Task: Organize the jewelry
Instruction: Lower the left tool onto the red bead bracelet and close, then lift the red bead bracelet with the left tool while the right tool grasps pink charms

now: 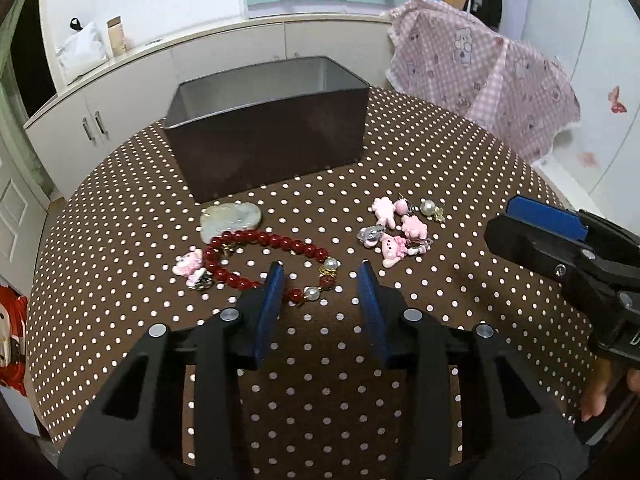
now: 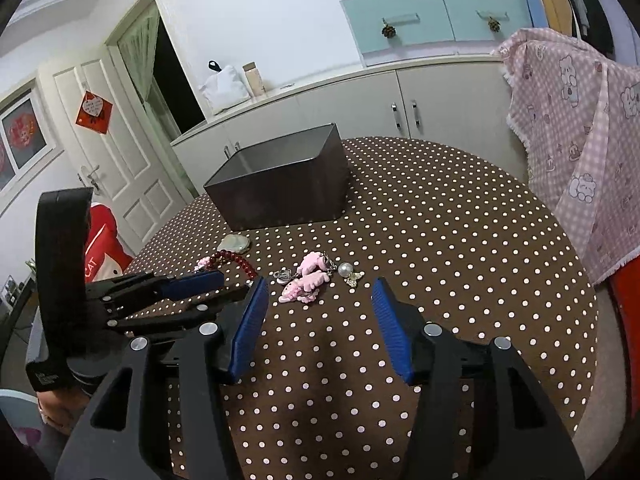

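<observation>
while both grippers hang low over the round table point(image 1: 500, 320) with its brown polka-dot cloth, the jewelry lies spread out just past their tips. the left gripper point(image 1: 320, 280) points down at the red bead bracelet point(image 1: 264, 260); its blue pads stand apart with a clear gap, and the near arc of the bracelet, with its pearl and gold beads, lies on the cloth between the two tips. from the left wrist view i cannot tell whether either pad touches the beads, but they are not pinching them. a pink charm point(image 1: 190, 268) sits at the bracelet's left end, and a pale green jade piece point(image 1: 230, 220) lies just behind it, close to the front wall of the dark metal box point(image 1: 268, 148).

the box stands open-topped towards the far side of the table, and what shows of its inside looks bare.

to the right of the bracelet, well clear of it, is a pink charm cluster point(image 1: 400, 228) with pearls and small metal bits tangled in. the right gripper point(image 2: 316, 288) points at that cluster point(image 2: 306, 282) from just short of it, jaws spread wide with nothing between them but cloth. in the right wrist view the left gripper point(image 2: 192, 284) reaches in from the left beside the bracelet point(image 2: 234, 260).

a pink checked cloth point(image 1: 480, 92) with bear prints hangs over something beyond the table's right edge, and white cabinets point(image 1: 132, 92) run along the wall behind.
</observation>
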A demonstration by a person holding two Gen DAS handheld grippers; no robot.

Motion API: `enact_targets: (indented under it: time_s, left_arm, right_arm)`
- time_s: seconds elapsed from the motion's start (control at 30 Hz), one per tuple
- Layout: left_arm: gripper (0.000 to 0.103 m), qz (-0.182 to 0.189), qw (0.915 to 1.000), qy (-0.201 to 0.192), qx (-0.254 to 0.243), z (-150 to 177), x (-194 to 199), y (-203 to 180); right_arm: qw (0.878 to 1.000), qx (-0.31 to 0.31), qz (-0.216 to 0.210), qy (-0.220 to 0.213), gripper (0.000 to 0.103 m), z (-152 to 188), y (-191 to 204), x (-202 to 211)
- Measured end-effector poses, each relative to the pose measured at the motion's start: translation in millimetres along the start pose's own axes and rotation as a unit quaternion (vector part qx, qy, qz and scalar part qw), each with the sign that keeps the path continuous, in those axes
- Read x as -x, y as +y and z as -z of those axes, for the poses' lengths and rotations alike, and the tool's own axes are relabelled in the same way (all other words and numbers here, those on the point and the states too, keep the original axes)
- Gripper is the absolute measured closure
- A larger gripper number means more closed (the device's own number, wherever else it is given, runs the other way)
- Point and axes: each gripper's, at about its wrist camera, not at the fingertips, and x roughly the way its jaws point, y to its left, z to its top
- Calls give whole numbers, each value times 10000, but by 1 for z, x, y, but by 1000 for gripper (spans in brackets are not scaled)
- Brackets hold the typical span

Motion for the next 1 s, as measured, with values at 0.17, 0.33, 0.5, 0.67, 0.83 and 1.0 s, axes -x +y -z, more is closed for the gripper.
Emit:
enact_targets:
  time_s: [0.17,0.33,0.5,0.67,0.83,1.0]
  left_arm:
    - [80,-15,9999,113,30,-1,-9,3]
    - [94,108,9998,73,161,-3,-8,10]
    - [94,323,9974,-415,491,-11,22,28]
    - [94,362,9904,-962,927,-22,57,51]
    - [94,404,9849,-1222,1158,-24,74,65]
    - [94,374,9824,-1311,1274,-21,80,72]
  right_arm:
    - [9999,-72,32,107,52,-2,-2,-4]
    - [9997,-38,98,207,52,-2,-1,-9]
    - [9995,112,126,275,52,-1,7,-13]
    - [9990,305,77,304,52,-3,18,-19]
    - [9968,608,-120,497,63,-5,37,-33]
    - [9954,778,-124,541,69,-11,51,-46]
